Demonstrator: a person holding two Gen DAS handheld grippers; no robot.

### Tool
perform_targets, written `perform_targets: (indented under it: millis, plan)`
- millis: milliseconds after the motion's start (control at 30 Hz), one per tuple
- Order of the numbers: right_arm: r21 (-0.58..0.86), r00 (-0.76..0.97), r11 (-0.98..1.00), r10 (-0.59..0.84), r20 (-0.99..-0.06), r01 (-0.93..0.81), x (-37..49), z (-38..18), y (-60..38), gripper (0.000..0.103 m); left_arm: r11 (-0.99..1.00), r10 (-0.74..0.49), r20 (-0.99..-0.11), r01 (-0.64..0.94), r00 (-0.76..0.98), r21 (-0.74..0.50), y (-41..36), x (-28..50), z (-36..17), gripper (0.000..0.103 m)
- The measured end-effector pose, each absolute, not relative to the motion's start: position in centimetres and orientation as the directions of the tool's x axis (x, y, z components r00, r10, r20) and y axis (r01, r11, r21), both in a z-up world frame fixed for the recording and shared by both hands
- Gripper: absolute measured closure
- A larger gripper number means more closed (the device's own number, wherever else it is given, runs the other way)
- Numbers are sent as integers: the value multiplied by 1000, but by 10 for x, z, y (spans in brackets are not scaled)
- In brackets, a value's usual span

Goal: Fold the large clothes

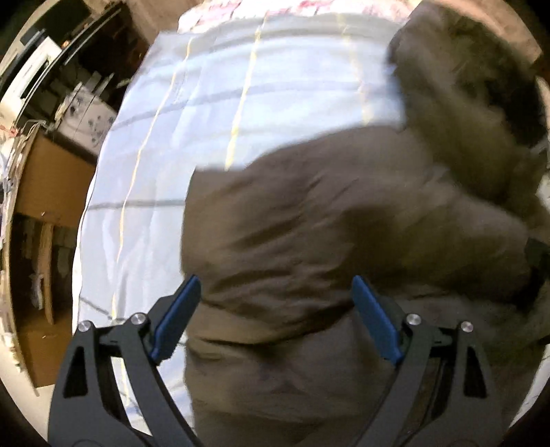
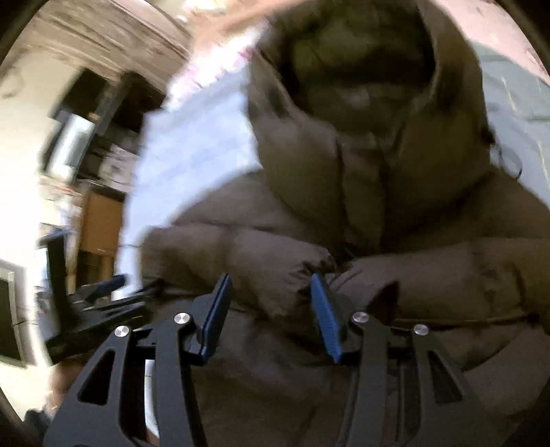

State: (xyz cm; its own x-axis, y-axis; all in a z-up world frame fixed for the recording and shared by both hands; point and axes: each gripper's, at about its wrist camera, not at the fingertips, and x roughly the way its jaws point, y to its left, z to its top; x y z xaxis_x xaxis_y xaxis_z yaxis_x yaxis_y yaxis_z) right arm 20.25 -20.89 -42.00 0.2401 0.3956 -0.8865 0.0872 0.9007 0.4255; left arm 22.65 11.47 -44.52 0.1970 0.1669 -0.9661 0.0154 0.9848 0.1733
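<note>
A brown puffer jacket (image 1: 343, 223) lies spread over a bed with a pale blue sheet (image 1: 165, 137) lined in yellow and grey. My left gripper (image 1: 275, 285) hangs just above the jacket's body near its left edge, jaws wide open, nothing between the blue pads. In the right wrist view the jacket (image 2: 395, 172) shows its hood (image 2: 361, 68) at the top and a puffy sleeve (image 2: 240, 251) across the middle. My right gripper (image 2: 270, 283) is about half closed, with a bulge of that sleeve filling the gap between its pads. The picture is blurred.
The bed's left edge drops to a floor crowded with a cardboard box (image 1: 51, 178), dark shelving (image 1: 86, 51) and white boxes (image 1: 89, 120). A pink patterned cloth (image 1: 240, 7) lies at the bed's far end. One blue fingertip (image 2: 110, 283) of my left gripper shows at the left.
</note>
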Motion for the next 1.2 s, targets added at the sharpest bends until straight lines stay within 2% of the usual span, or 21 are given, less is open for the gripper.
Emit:
perform_targets:
  millis: [33, 100, 167, 200, 267, 333, 367, 400, 433, 467, 500, 567, 667, 700, 733, 767, 800, 833, 933, 1100, 1200]
  plan:
    - [401, 230, 910, 370, -900, 108, 204, -430, -214, 65, 980, 197, -967, -6, 161, 198, 125, 225, -458, 13]
    - [384, 192, 914, 356, -914, 133, 208, -449, -225, 75, 985, 170, -977, -32, 125, 167, 137, 221, -469, 13]
    - [395, 172, 909, 372, -912, 131, 212, -450, -228, 75, 985, 174, -979, -28, 106, 172, 138, 220, -476, 12]
    - [416, 163, 902, 395, -904, 118, 216, -441, -230, 72, 982, 187, -975, -18, 123, 186, 134, 220, -471, 13]
    - [474, 186, 875, 451, -873, 100, 225, -419, -237, 58, 988, 153, -971, -3, 186, 155, 128, 218, -451, 16]
    - [451, 319, 888, 402, -858, 93, 238, -377, -260, 12, 999, 49, -965, 7, 258, 53, 123, 213, -423, 14]
    - [409, 395, 907, 341, -853, 101, 246, -357, -271, 6, 1000, 14, -962, 16, 273, 19, 119, 211, -416, 12]
    - [345, 479, 931, 251, -841, 119, 260, -333, -283, 1, 999, -28, -957, 25, 287, -21, 113, 209, -406, 11]
    - [276, 520, 951, 167, -838, 139, 277, -319, -291, 1, 998, -63, -955, 34, 288, -55, 108, 208, -401, 11]
    - [157, 538, 972, 38, -842, 177, 307, -305, -297, 1, 996, -92, -955, 44, 280, -83, 101, 206, -399, 11]
    - [81, 529, 978, -33, -848, 191, 330, -304, -299, 1, 992, -124, -956, 57, 267, -113, 91, 204, -398, 11]
    - [-64, 448, 980, -143, -883, 188, 383, -315, -300, 1, 987, -158, -955, 79, 251, -143, 78, 198, -401, 11]
    - [-254, 229, 957, -280, -932, 139, 449, -368, -301, 1, 986, -166, -961, 64, 222, -155, 65, 185, -408, 10]
    - [-271, 204, 953, -294, -934, 134, 452, -374, -303, 5, 983, -185, -959, 51, 214, -178, 64, 179, -411, 10]
    - [-251, 201, 959, -274, -940, 136, 452, -376, -303, 37, 977, -214, -956, 30, 201, -212, 66, 175, -414, 11]
    - [-209, 207, 968, -235, -950, 140, 451, -382, -305, 63, 974, -225, -956, 14, 189, -226, 69, 174, -420, 11]
    - [-132, 221, 978, -166, -961, 162, 448, -383, -308, 80, 974, -225, -958, 1, 180, -229, 70, 172, -424, 11]
    - [-84, 251, 981, -127, -960, 175, 444, -383, -308, 85, 975, -218, -961, -8, 172, -223, 72, 171, -428, 11]
    - [13, 352, 987, -44, -935, 159, 421, -357, -301, 91, 981, -189, -967, -10, 170, -194, 77, 168, -434, 11]
    - [383, 536, 922, 299, -790, 51, 320, -289, -305, 94, 985, -155, -973, -43, 171, -165, 94, 173, -438, 11]
    - [497, 527, 868, 423, -737, -1, 239, -270, -304, 94, 985, -141, -971, -66, 192, -156, 108, 176, -429, 11]
